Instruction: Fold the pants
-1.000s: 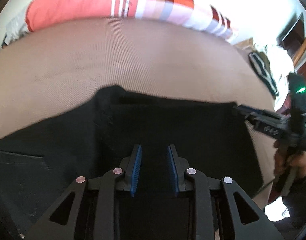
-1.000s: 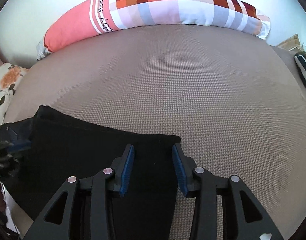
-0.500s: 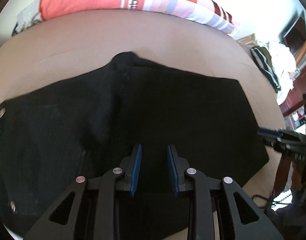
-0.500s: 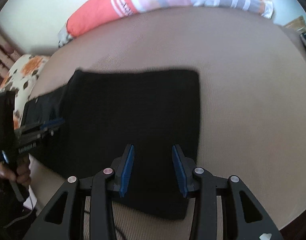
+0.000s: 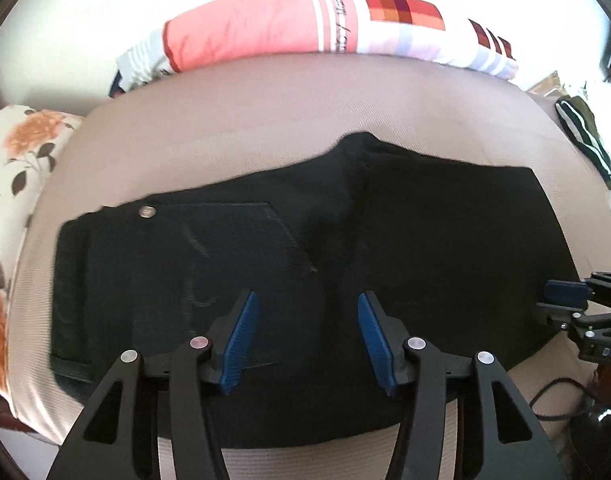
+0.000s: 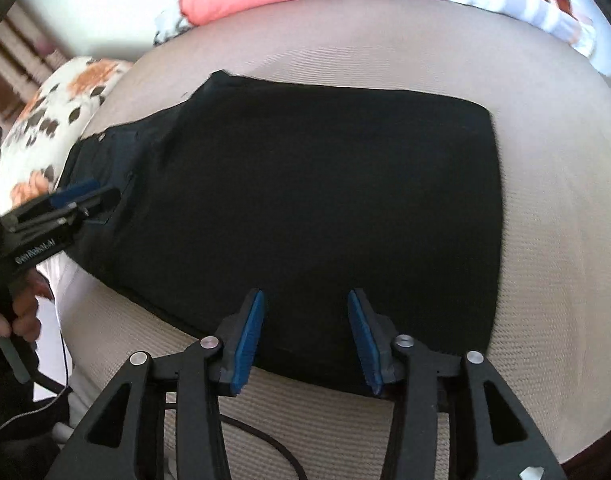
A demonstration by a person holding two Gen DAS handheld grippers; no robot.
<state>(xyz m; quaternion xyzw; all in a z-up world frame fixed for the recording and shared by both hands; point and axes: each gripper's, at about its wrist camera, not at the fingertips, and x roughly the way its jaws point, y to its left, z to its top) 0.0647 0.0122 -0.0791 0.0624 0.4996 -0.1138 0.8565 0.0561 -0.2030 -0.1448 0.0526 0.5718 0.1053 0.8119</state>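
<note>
The pants (image 5: 385,240) are so black that I can hardly read their folds; a back pocket (image 5: 225,240) and a metal button (image 5: 148,211) show at the waist end, the rest is one dark sheet. They lie flat across the beige bed (image 5: 265,128), their near edge partly hidden behind my own fingers. The striped pillow (image 5: 305,28) at the far side is washed out by light, and the flowered cushion (image 5: 13,160) is cut off at the frame's edge. My left claw (image 5: 307,336) is opening, about half wide, above the cloth with nothing pinched. My right claw (image 6: 304,336) is opening too, slightly narrower, hanging over the pants' near edge, its pads clear of the fabric.
</note>
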